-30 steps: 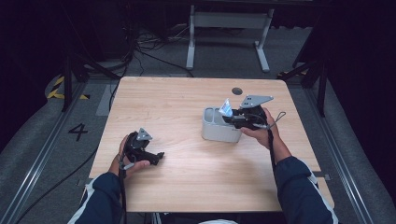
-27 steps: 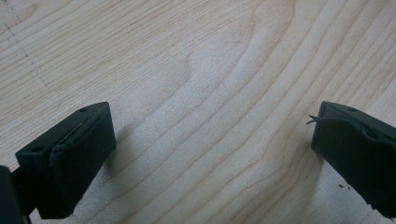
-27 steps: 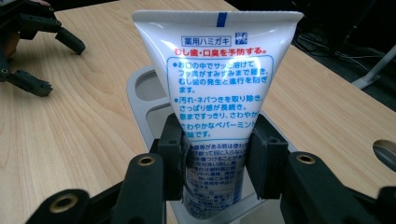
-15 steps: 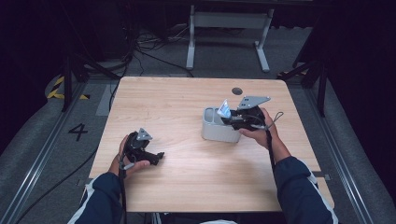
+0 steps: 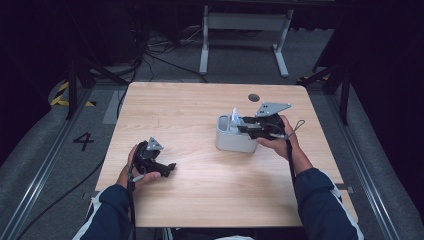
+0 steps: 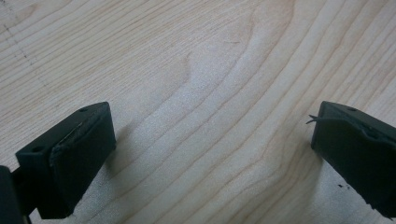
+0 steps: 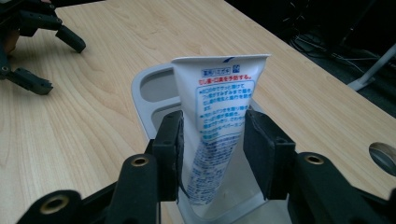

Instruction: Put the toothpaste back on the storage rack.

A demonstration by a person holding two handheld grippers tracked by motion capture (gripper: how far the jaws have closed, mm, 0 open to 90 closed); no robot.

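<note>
The light wooden surface (image 5: 200, 120) carries a grey holder (image 5: 231, 136) toward its 3 o'clock side, with a small round hole (image 5: 254, 97) in the wood near 1 o'clock of it. The holder is an open-topped container with compartments; a white toothpaste tube (image 7: 218, 121) stands in one of them, crimped end up and leaning slightly, while the compartment beyond it looks empty. The right gripper (image 7: 212, 151) reaches over the holder from its 3 o'clock side, its jaws closed against the two flat sides of the tube. At the surface's 8 o'clock, well apart from the holder, the left gripper (image 5: 169, 170) sits low over bare wood with its jaws spread wide and nothing between them.
</note>
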